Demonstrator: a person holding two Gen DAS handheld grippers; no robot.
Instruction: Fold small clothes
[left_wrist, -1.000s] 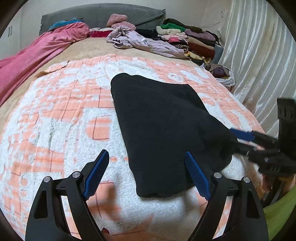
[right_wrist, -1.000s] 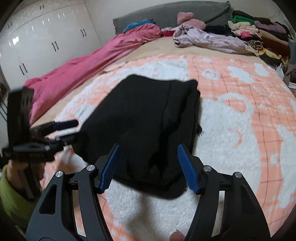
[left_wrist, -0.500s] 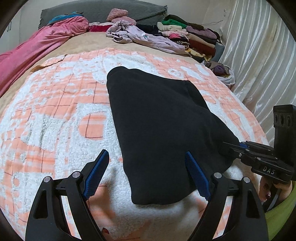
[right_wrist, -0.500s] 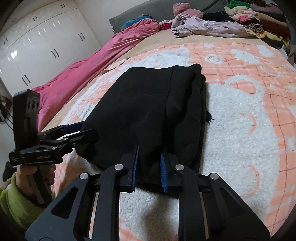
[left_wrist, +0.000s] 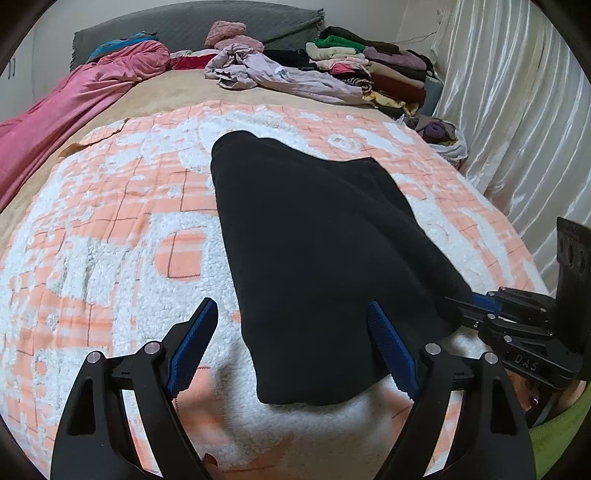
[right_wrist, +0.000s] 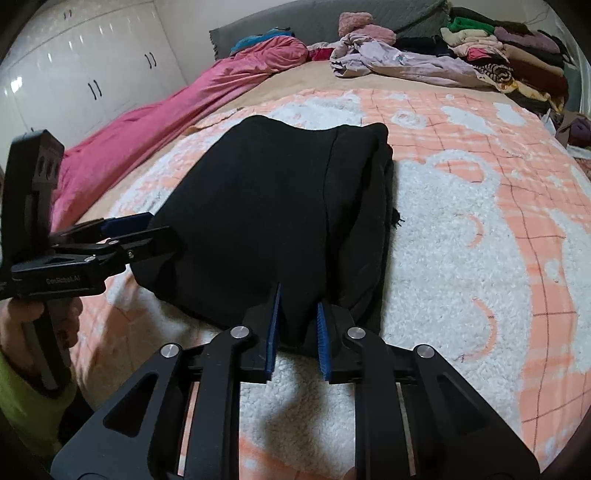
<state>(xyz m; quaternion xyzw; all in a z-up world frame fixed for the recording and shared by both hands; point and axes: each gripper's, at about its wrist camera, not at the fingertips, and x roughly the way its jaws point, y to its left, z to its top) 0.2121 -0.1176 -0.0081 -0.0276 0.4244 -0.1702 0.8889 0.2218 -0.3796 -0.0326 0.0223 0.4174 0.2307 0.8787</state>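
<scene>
Now right tongs (right_wrist: 295, 325) clamp black garment (left_wrist: 314, 258) near edge; left tongs (left_wrist: 291, 343) wide over corner, blanket (left_wrist: 110, 229) bare leftward.

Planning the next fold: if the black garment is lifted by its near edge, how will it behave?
The black garment will probably droop; it already bunches where the right gripper pinches its edge. Stacked layers suggest some bulk. The fleecy blanket may drag on it.

The left gripper (left_wrist: 291, 345) stands wide over the black garment's (left_wrist: 317, 251) near corner, seemingly not gripping it.
</scene>
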